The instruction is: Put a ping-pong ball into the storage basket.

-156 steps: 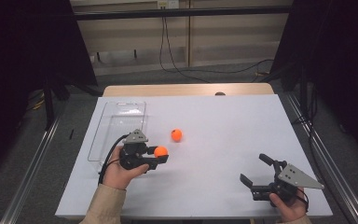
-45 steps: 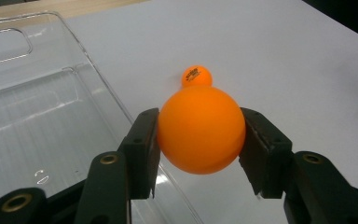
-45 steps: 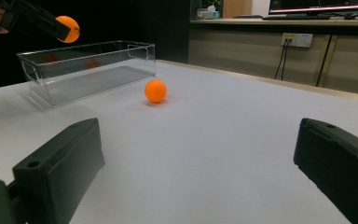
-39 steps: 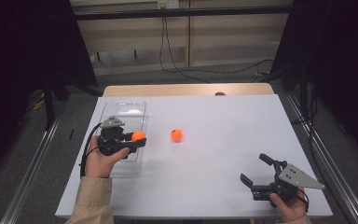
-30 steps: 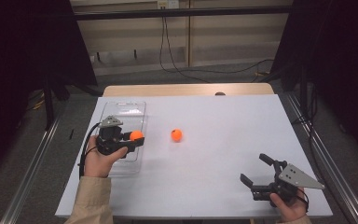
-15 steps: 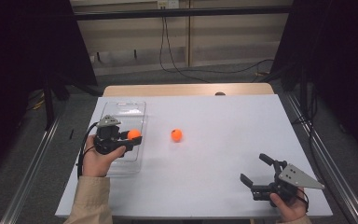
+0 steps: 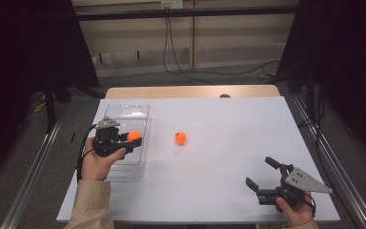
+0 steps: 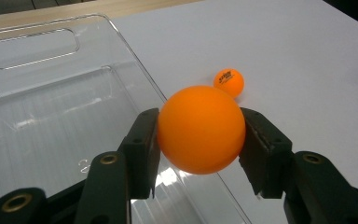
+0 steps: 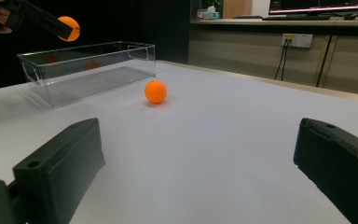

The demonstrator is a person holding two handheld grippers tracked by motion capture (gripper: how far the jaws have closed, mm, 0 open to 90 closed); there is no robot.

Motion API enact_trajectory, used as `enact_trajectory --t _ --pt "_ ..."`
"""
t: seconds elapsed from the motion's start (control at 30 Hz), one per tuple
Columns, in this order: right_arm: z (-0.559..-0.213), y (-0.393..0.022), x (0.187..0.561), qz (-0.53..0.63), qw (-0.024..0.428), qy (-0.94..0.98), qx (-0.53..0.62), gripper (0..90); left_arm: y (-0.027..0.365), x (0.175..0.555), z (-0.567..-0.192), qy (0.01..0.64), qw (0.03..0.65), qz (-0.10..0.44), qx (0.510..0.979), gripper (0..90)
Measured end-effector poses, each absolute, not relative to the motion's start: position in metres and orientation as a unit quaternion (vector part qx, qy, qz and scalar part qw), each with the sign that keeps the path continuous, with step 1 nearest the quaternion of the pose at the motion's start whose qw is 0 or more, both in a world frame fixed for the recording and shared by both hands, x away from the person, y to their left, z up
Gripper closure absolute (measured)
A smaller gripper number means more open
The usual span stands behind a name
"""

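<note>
My left gripper (image 7: 132, 140) is shut on an orange ball (image 7: 133, 136) and holds it above the right wall of a clear plastic bin (image 7: 124, 112). In the left gripper view the held ball (image 8: 200, 129) sits squeezed between the two black jaws, over the bin's rim (image 8: 135, 56). A second orange ball (image 7: 180, 138) (image 8: 229, 82) (image 9: 155, 91) lies on the white table right of the bin. My right gripper (image 7: 266, 171) rests near the table's front right corner, jaws wide apart with nothing between them. In the right gripper view the held ball (image 9: 69, 28) hangs above the bin (image 9: 88, 65).
The white table (image 7: 228, 124) reaches a wooden strip at its far edge. Metal rails run along both sides of the table. Cables lie on the floor behind it. The bin holds nothing I can see.
My left gripper carried the orange ball from the table's middle left over to the bin, and in the last second crept a little further left over its wall. The right gripper stayed put.
</note>
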State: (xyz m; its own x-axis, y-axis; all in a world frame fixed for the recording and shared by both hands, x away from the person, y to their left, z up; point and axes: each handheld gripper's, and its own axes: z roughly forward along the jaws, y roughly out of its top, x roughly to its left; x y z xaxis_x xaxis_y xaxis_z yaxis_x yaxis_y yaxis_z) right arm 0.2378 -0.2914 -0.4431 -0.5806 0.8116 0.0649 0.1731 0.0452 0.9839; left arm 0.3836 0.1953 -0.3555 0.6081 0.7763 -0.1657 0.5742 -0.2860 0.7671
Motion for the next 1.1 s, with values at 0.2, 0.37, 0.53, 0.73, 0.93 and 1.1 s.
enact_trajectory --t 0.2,0.37,0.53,0.73,0.93,1.1 --pt "-0.443 -0.292 0.238 0.585 0.273 0.669 0.368 0.8 0.198 0.384 -0.355 0.429 0.418 0.124 0.791 50.9" --pt "-0.443 -0.291 0.238 0.585 0.273 0.670 0.367 0.8 0.201 0.385 -0.354 0.433 0.418 0.127 0.788 50.9" --pt "-0.443 -0.291 0.238 0.585 0.273 0.669 0.368 0.8 0.204 0.385 -0.353 0.438 0.420 0.128 0.785 50.9" --pt "-0.443 -0.291 0.238 0.585 0.272 0.670 0.367 0.8 0.208 0.386 -0.353 0.442 0.420 0.132 0.782 50.9" --pt "-0.443 -0.291 0.238 0.585 0.272 0.669 0.368 0.8 0.211 0.388 -0.353 0.448 0.423 0.133 0.776 51.0" --pt "-0.443 -0.291 0.238 0.585 0.273 0.669 0.368 0.8 0.213 0.389 -0.354 0.451 0.422 0.136 0.775 51.0"
